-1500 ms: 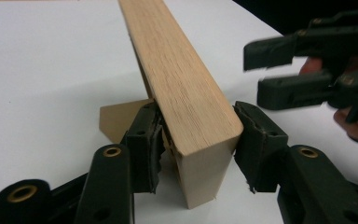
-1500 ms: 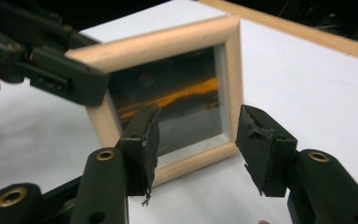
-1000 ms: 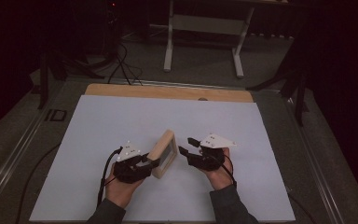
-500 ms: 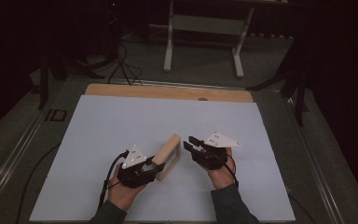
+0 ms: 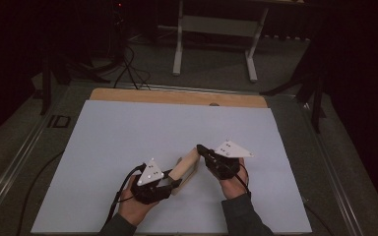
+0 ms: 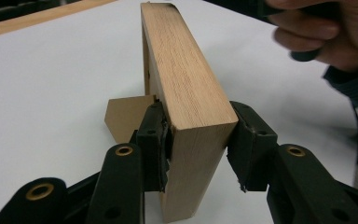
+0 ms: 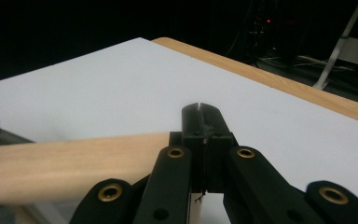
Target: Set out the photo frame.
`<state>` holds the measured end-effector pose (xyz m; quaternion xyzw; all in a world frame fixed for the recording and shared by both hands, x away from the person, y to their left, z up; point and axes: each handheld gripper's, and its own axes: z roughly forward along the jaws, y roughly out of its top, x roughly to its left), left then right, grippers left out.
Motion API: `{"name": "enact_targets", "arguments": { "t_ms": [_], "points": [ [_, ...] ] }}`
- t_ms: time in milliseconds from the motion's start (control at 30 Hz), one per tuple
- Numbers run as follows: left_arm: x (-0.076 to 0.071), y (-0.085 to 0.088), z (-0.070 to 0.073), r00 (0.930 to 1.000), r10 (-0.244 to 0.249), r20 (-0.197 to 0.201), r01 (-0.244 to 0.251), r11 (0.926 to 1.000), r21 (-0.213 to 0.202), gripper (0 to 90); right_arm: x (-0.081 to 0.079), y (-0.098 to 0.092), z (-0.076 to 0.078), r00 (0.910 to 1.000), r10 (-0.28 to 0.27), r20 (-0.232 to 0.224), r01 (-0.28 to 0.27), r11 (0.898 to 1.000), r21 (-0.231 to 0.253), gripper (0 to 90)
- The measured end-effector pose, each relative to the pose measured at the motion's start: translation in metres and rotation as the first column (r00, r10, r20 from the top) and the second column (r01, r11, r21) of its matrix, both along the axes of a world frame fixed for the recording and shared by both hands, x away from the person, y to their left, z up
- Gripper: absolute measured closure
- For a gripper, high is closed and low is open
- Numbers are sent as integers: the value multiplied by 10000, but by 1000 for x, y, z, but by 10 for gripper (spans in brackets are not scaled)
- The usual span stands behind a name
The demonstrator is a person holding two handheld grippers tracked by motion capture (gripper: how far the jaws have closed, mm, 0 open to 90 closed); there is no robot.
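On the left of the high view, the left gripper (image 5: pixel 170 183) lies low over the white tabletop (image 5: pixel 128 132) with its jaws pinching one end of a wooden piece (image 5: pixel 186 167), a pale L-shaped block that stands on edge near the person's side, between the two hands. The left gripper view shows that hold closely: the two black pads press the flat faces of the wooden piece (image 6: pixel 186 88) just below its top edge, and a thinner tan part juts out behind it at the left. Further right, the right gripper (image 5: pixel 200 148) sits at the far end of the piece; its jaws have just been closing and now stand pressed together with nothing between them, the tips just beside the wood in the right gripper view (image 7: pixel 204 122). To handle this well, I judge the left pinch should stay square on the faces so the piece does not twist, while the right hand uses its closed tips only to nudge or steady the free end, gently enough not to lever it out of the grip.
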<state>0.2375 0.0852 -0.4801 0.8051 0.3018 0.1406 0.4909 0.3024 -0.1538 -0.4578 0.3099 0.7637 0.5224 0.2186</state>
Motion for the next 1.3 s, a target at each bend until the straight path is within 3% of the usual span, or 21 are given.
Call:
{"name": "enact_targets", "arguments": {
  "t_ms": [267,667,800,1000,1300],
  "points": [
    [0,-1,0,9998,-207,-35,207,9998,4,603,4,4,-3,10000,-21,-45,21,10000,-15,894],
    [1,-1,0,9999,-111,127,109,9998,159,597,8,9,-4,10000,-50,26,51,9996,-266,895],
    [2,0,-1,10000,37,79,-38,9999,154,580,7,8,-4,9999,-136,-22,135,9996,-243,895],
    [9,7,-3,9974,698,-178,-697,9976,27,554,7,3,-3,9997,-225,-120,223,9996,-161,895],
    [24,14,-4,9898,1365,-396,-1363,9906,96,522,5,-2,-3,9990,-371,-236,369,9993,-89,896]
  ]
}}
